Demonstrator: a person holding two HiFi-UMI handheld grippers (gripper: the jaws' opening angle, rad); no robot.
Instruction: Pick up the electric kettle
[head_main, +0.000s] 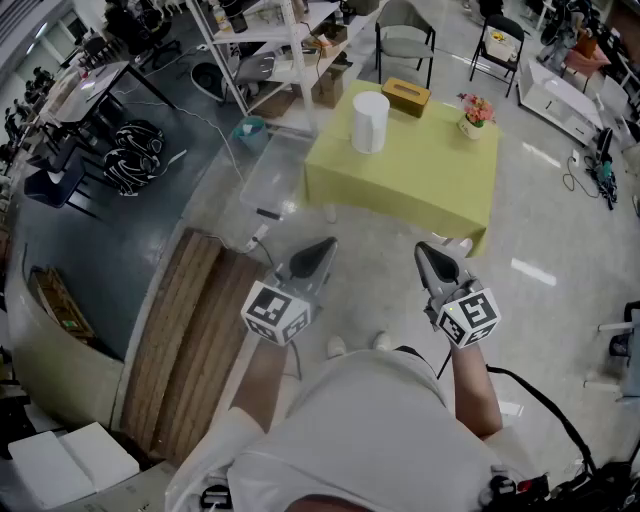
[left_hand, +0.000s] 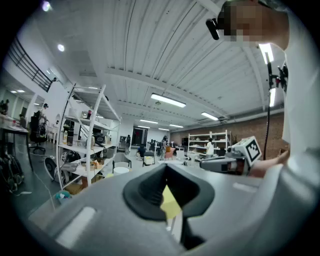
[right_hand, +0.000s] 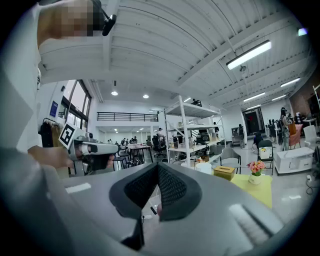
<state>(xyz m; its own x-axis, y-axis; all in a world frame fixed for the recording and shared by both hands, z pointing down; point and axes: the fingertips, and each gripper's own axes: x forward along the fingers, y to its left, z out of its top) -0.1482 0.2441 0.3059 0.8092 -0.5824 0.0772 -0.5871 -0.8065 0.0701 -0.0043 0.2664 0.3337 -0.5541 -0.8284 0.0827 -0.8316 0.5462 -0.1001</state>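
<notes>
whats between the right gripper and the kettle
Head view: only bare floor and the near part of the yellow tablecloth lie between the right gripper and the kettle.

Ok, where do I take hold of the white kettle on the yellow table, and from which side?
No handle shows from here, so probably clamp the kettle across its upright round body, about mid-height, coming level from the near table edge; the tissue box stands behind it to the right.
</notes>
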